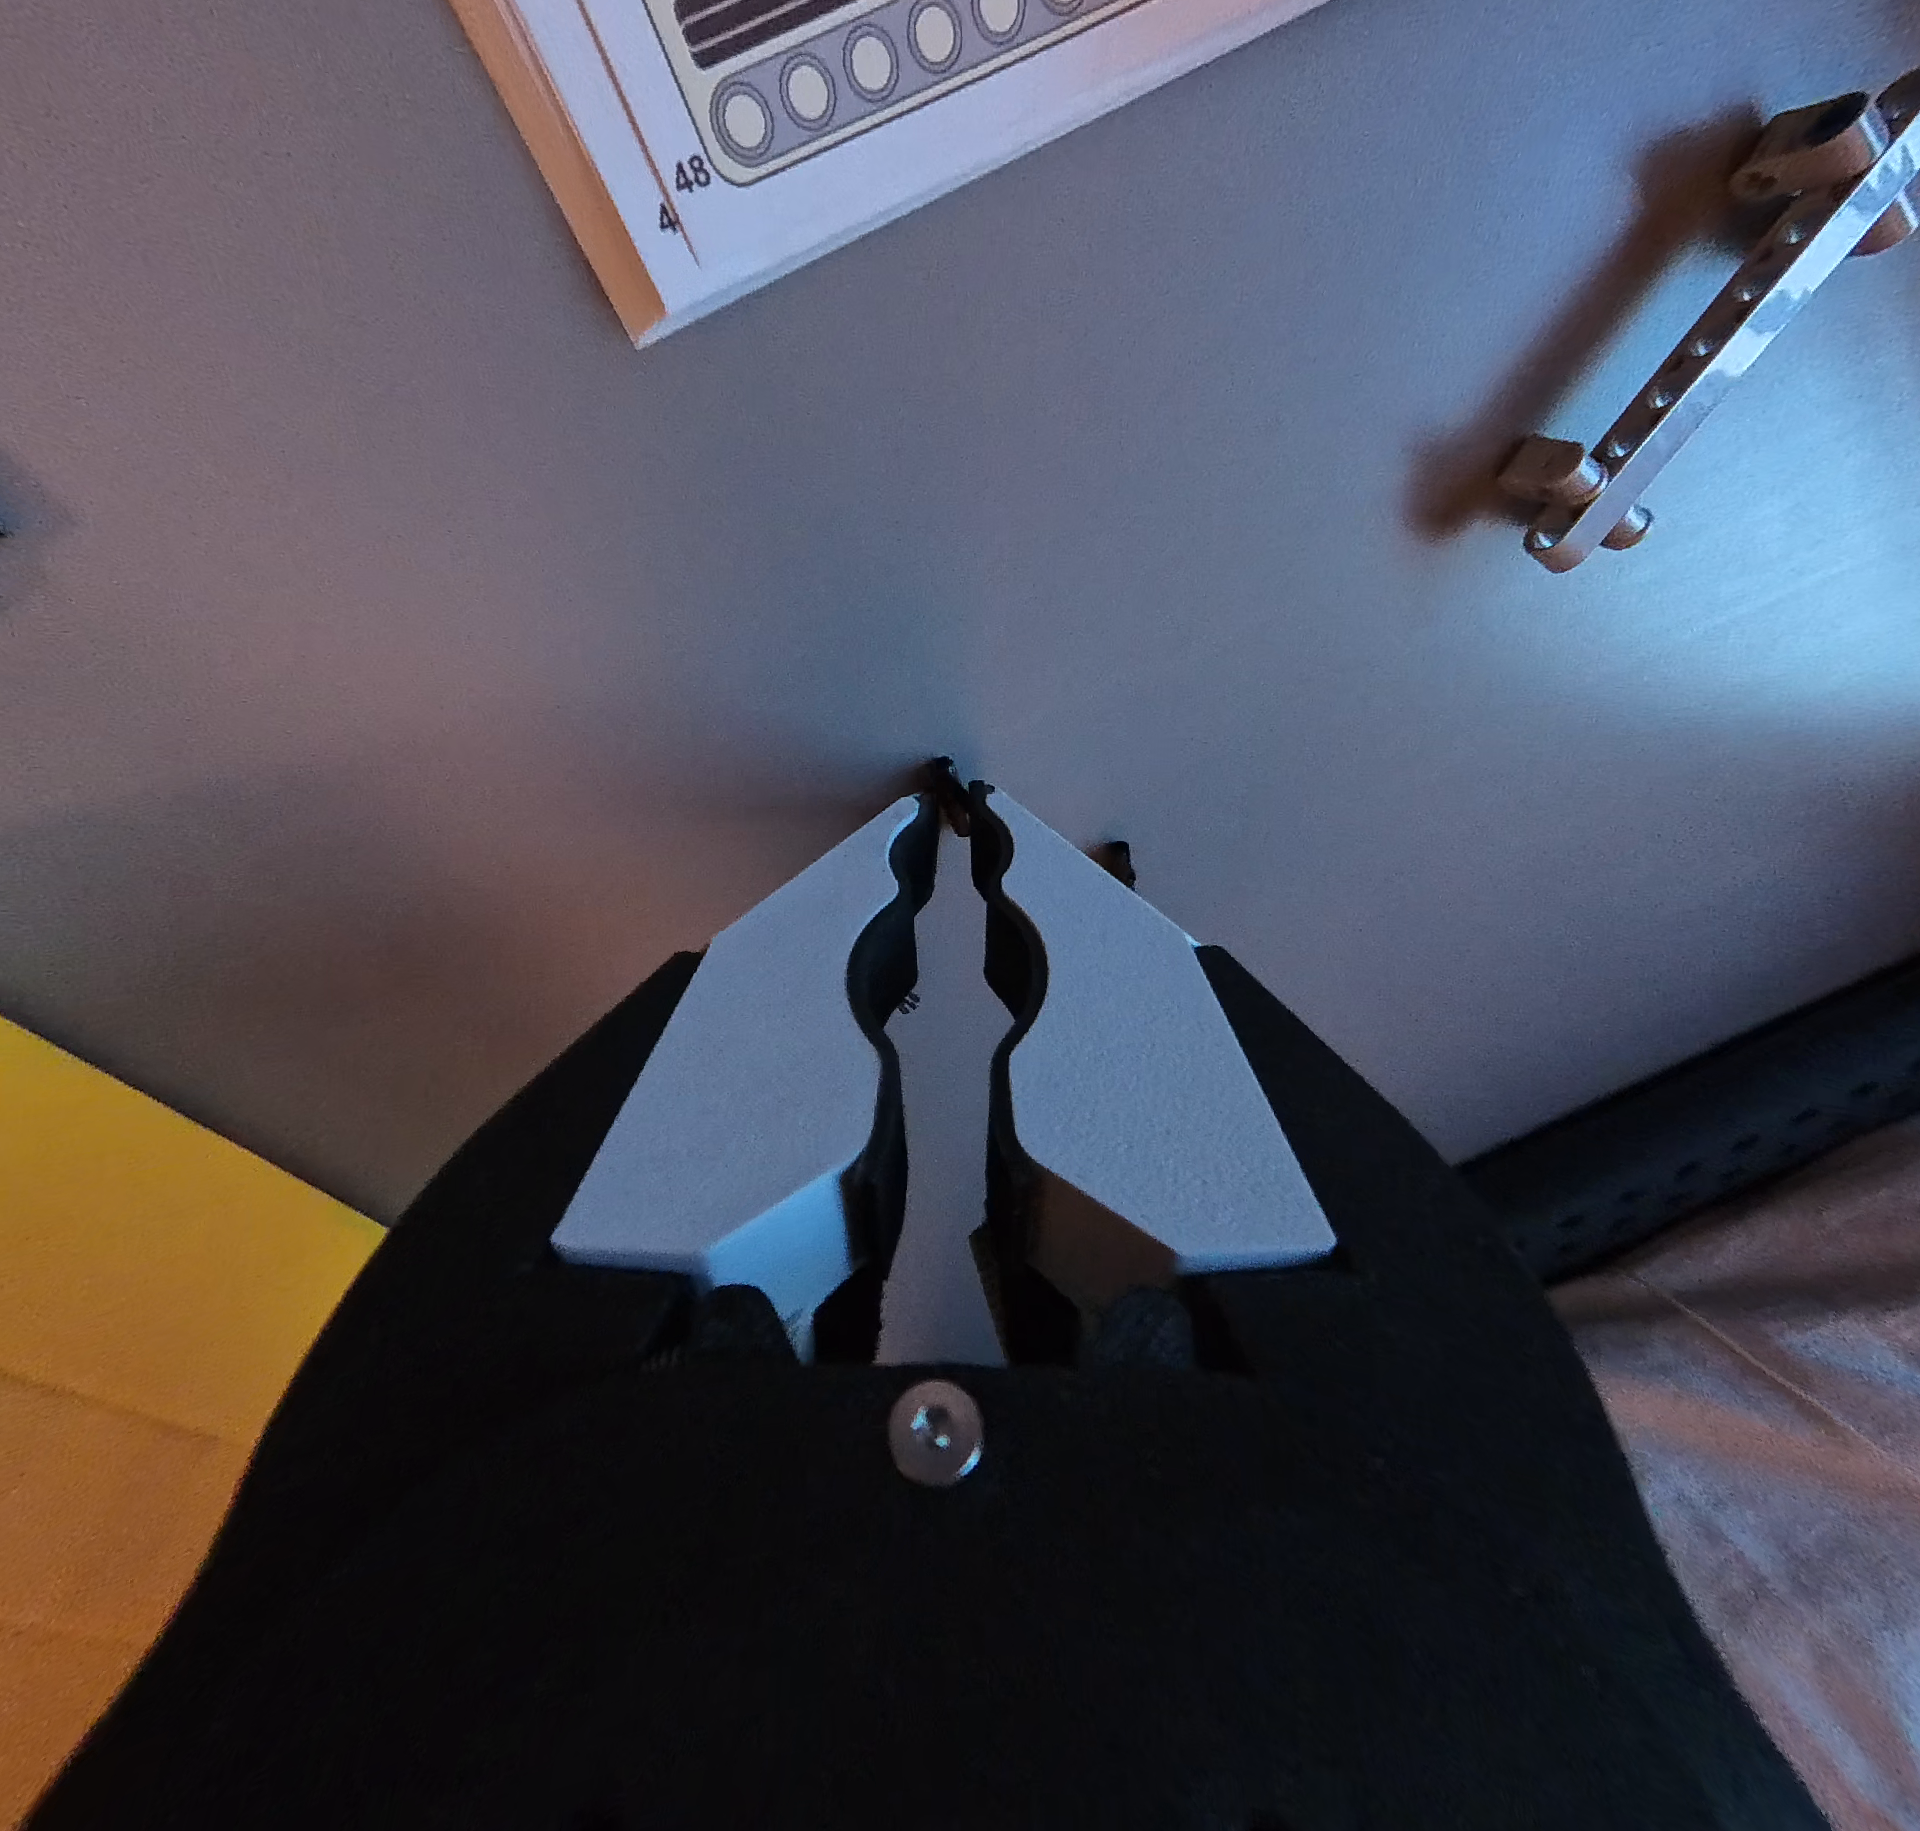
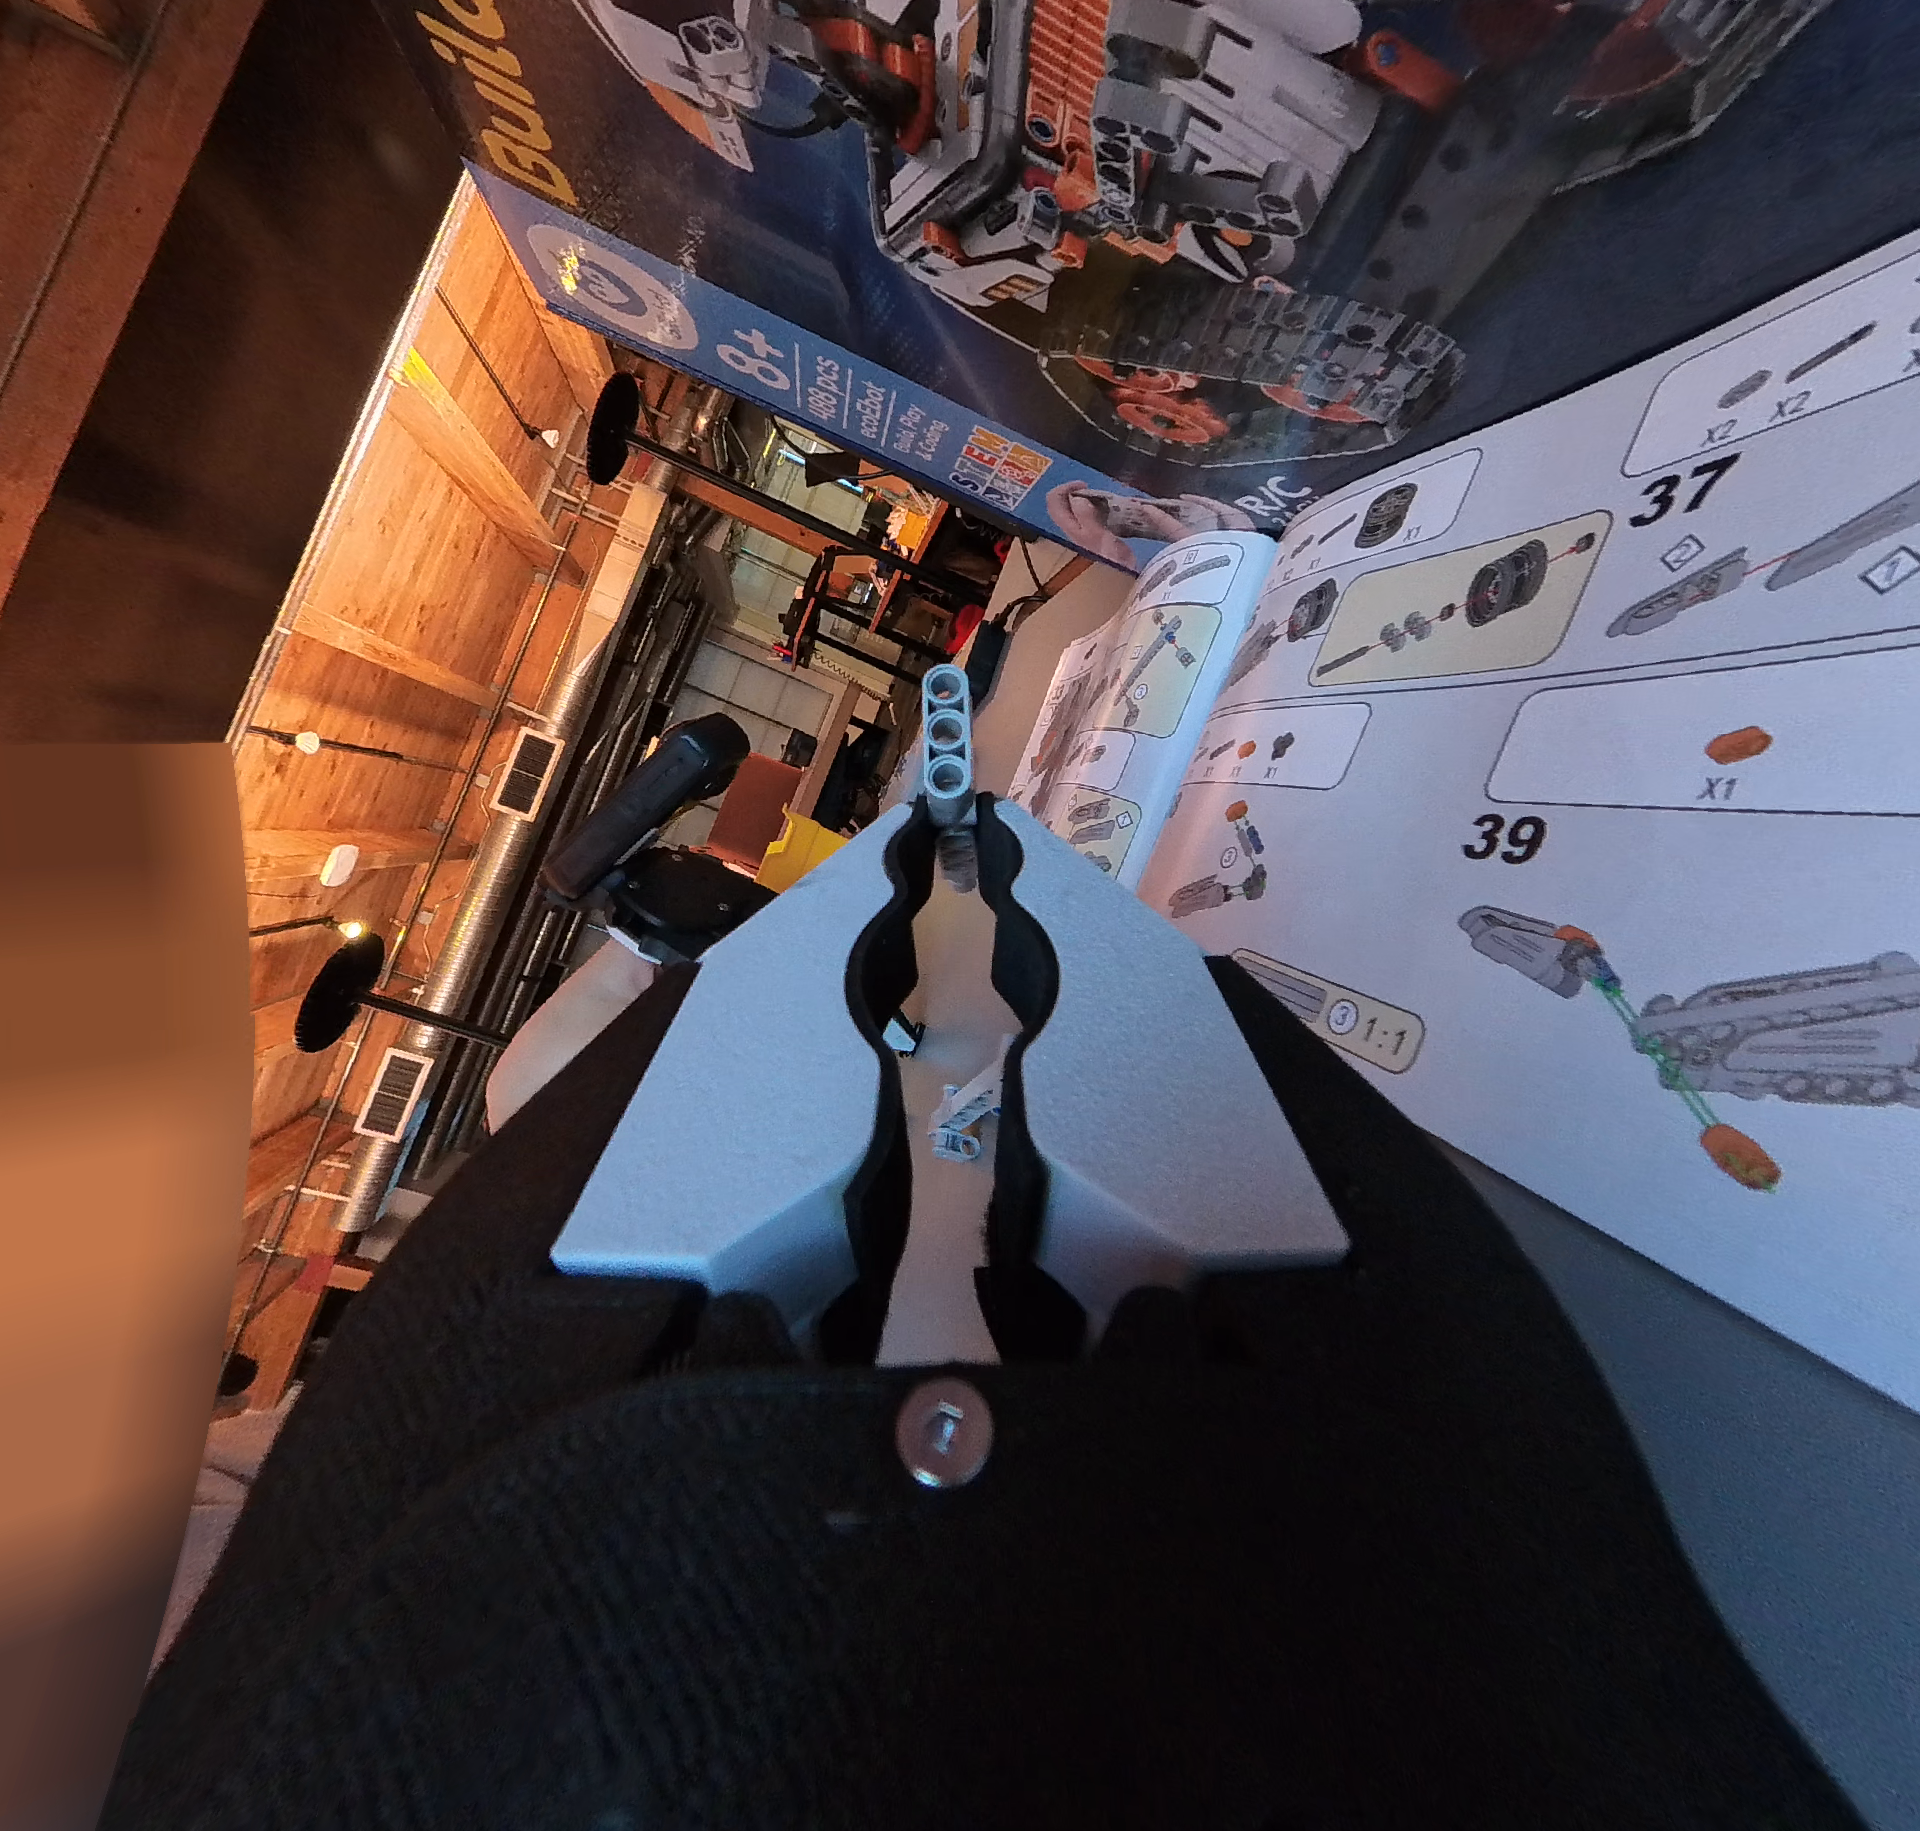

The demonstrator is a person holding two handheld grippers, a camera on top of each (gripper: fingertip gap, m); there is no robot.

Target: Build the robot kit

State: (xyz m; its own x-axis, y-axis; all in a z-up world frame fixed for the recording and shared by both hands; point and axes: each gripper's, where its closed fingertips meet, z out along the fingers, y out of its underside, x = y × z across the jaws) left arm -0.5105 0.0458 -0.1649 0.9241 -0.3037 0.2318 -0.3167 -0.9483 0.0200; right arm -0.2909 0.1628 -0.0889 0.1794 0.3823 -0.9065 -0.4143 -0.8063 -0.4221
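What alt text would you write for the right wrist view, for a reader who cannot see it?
The right hand-held gripper is shut on a small grey beam with three holes, held out from its tips. An open instruction booklet lies to the right, with a blue building-kit box beyond it.

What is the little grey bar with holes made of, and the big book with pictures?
The little grey bar, pinched in the right gripper, looks like hard moulded plastic: smooth, matte, with three neat round holes. The book looks like paper: thin white pages with printed drawings, curving at the fold, slightly glossy.
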